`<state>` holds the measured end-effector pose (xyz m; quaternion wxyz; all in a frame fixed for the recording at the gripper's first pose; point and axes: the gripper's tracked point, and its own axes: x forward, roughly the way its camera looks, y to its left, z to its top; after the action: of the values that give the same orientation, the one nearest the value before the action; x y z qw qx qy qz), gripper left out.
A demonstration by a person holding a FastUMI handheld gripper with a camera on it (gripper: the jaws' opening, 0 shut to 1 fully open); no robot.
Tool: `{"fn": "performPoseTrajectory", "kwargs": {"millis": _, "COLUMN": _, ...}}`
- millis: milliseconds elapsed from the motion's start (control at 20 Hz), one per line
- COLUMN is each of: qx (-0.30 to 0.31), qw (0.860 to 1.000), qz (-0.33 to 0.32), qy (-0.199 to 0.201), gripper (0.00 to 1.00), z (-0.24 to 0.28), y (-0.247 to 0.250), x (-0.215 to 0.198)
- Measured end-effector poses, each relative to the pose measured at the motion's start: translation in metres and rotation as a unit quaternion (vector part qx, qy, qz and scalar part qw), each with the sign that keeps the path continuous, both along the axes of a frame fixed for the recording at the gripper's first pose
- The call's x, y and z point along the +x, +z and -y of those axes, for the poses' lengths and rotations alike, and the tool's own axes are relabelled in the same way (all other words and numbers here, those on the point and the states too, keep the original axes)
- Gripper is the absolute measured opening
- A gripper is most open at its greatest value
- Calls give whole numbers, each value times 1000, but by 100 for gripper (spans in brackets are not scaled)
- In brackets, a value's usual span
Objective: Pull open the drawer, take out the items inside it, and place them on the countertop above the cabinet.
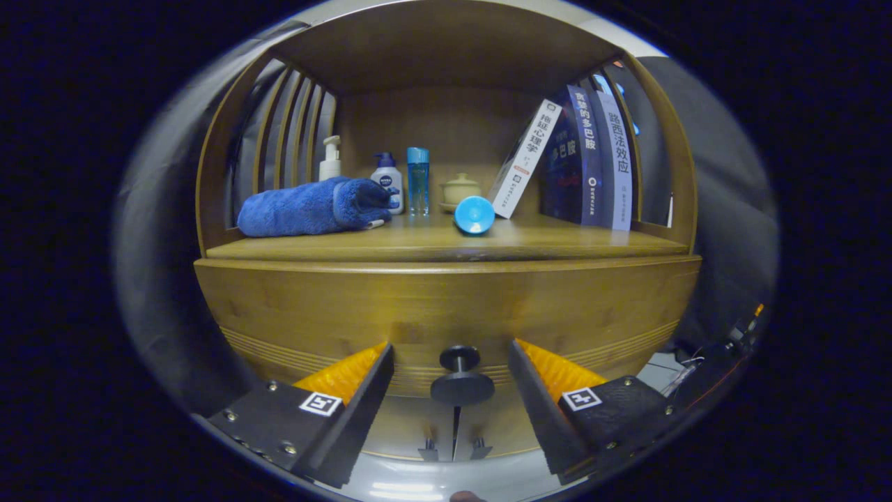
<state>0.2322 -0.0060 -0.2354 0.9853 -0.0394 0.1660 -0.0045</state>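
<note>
A wooden cabinet fills the view, its closed drawer front (446, 307) right before me. A dark round knob (460, 380) sticks out of the drawer's lower middle. My gripper (450, 352) is open, and the knob sits between the two fingers without either one touching it. Above the drawer runs the countertop (557, 244), a wooden shelf surface under a top board. The inside of the drawer is hidden.
On the countertop lie a rolled blue towel (310, 207), a pump bottle (330, 159), a white lotion bottle (388, 181), a blue clear bottle (418, 180), a small lidded pot (460, 188) and a blue round object (474, 214). Leaning books (589, 157) stand at the right. Wooden slats close the left side.
</note>
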Motion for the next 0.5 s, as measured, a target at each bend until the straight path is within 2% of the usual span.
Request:
{"fn": "performPoseTrajectory", "kwargs": {"millis": 200, "qx": -23, "qw": 999, "qz": -29, "qy": -7, "gripper": 100, "z": 2, "y": -4, "x": -12}}
{"fn": "performPoseTrajectory", "kwargs": {"millis": 300, "qx": -34, "qw": 999, "qz": -26, "qy": 18, "gripper": 100, "z": -6, "y": 4, "x": -23}}
{"fn": "performPoseTrajectory", "kwargs": {"millis": 400, "qx": -14, "qw": 997, "qz": -54, "qy": 44, "gripper": 99, "z": -18, "y": 7, "x": -45}}
{"fn": "performPoseTrajectory", "kwargs": {"millis": 500, "qx": 37, "qw": 995, "qz": -73, "qy": 63, "gripper": 100, "z": -29, "y": 16, "x": -67}}
